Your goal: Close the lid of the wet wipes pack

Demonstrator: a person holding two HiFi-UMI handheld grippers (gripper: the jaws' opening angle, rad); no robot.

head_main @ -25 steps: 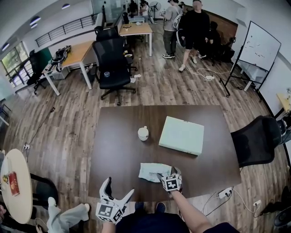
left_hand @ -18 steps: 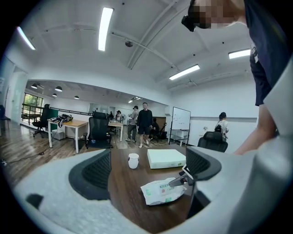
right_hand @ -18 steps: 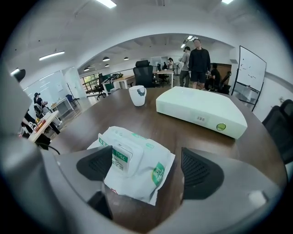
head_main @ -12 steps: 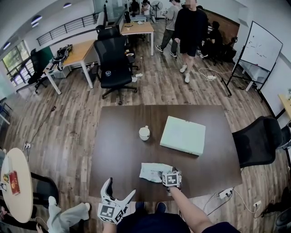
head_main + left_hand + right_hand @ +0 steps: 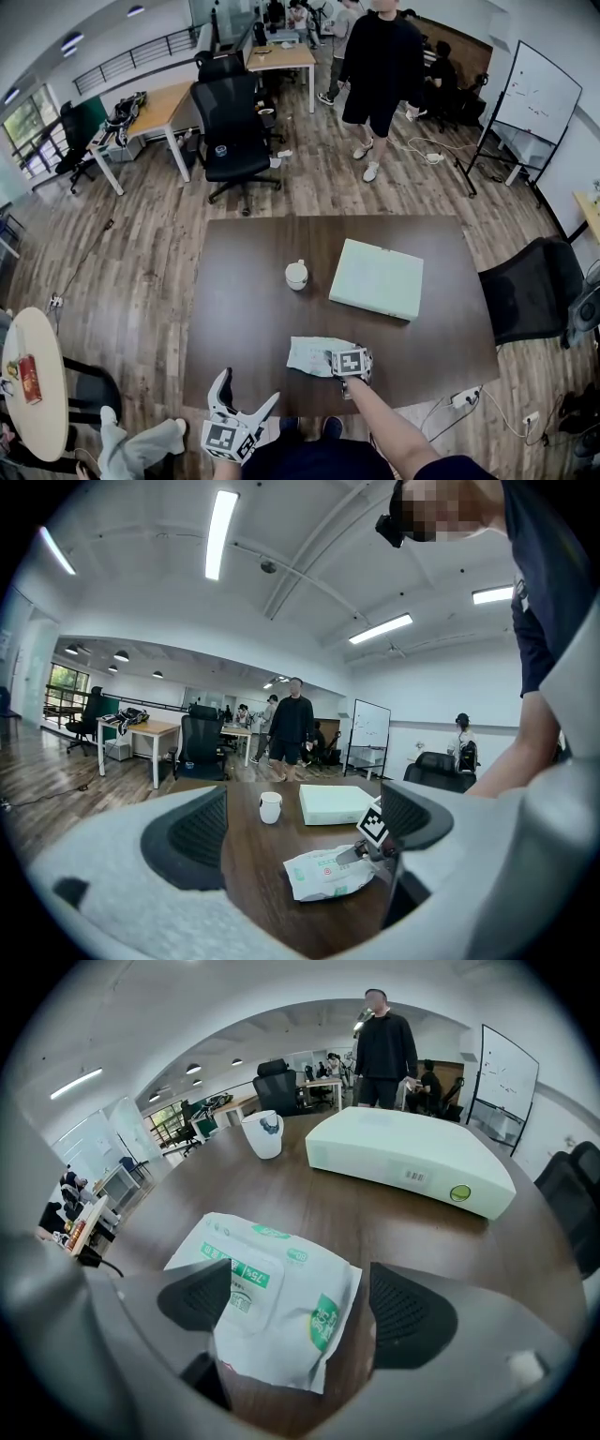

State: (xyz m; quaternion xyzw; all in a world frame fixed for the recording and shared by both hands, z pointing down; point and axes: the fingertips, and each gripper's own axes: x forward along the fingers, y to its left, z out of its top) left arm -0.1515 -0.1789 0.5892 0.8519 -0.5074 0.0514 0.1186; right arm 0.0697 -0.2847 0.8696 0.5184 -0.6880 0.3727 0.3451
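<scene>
The wet wipes pack [image 5: 312, 354] is a white soft pouch with green print, lying near the table's front edge. My right gripper [image 5: 339, 364] points steeply down over the pack's right end. In the right gripper view the pack [image 5: 272, 1288] lies under and between the pads [image 5: 199, 1296]. The jaws are closing, and the right pad stands apart from the pack's edge. The printed label flap [image 5: 239, 1274] looks flat on the pack. My left gripper [image 5: 236, 417] hangs open off the table's front edge with nothing in it; its own view shows the pack [image 5: 323, 874] ahead.
A white cup [image 5: 296, 274] and a pale green flat box [image 5: 375, 278] stand further back on the brown table [image 5: 244, 309]. A black office chair [image 5: 530, 291] is at the right side. A person in black [image 5: 375, 66] walks beyond the table.
My right gripper has sunk a little over the pack's right end and rolled, its jaws narrowing. The person in black has walked nearer. My left gripper has stayed put.
</scene>
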